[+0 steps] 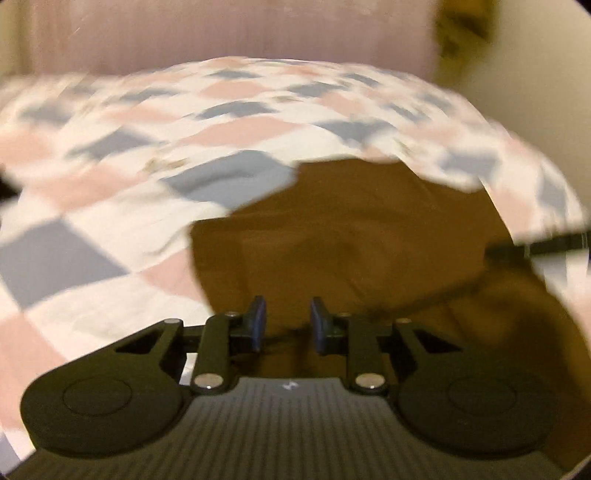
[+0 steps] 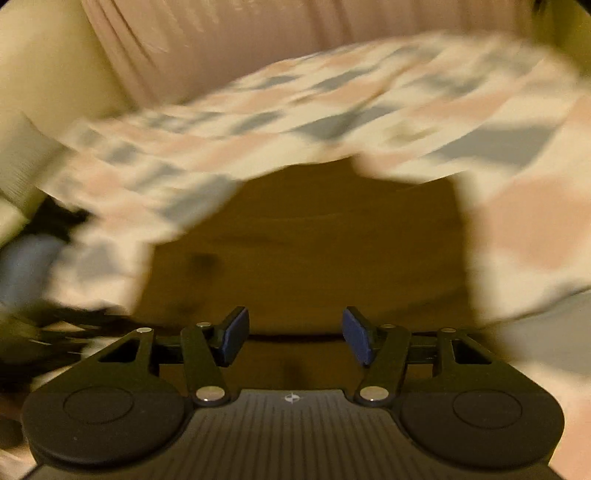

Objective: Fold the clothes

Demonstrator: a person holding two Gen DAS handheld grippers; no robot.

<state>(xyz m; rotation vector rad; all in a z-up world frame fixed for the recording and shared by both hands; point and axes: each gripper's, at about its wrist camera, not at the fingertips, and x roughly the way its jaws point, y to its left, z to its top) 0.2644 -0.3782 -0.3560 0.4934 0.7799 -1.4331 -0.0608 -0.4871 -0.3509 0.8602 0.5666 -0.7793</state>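
Note:
A brown garment [image 1: 351, 236] lies on a bed covered by a checked sheet [image 1: 147, 147] of pink, grey and white. My left gripper [image 1: 286, 325] hovers over the garment's near edge with its blue pads a small gap apart; nothing is held between them. In the right wrist view the same brown garment [image 2: 306, 251] fills the middle, and my right gripper [image 2: 293, 332] is open wide just above its near edge, empty. Both views are blurred by motion.
A pink padded headboard [image 1: 221, 33] stands behind the bed, also in the right wrist view [image 2: 240, 40]. A black strap or cable [image 1: 535, 247] crosses the right side. Dark objects and a blue shape [image 2: 26, 266] sit at the left edge.

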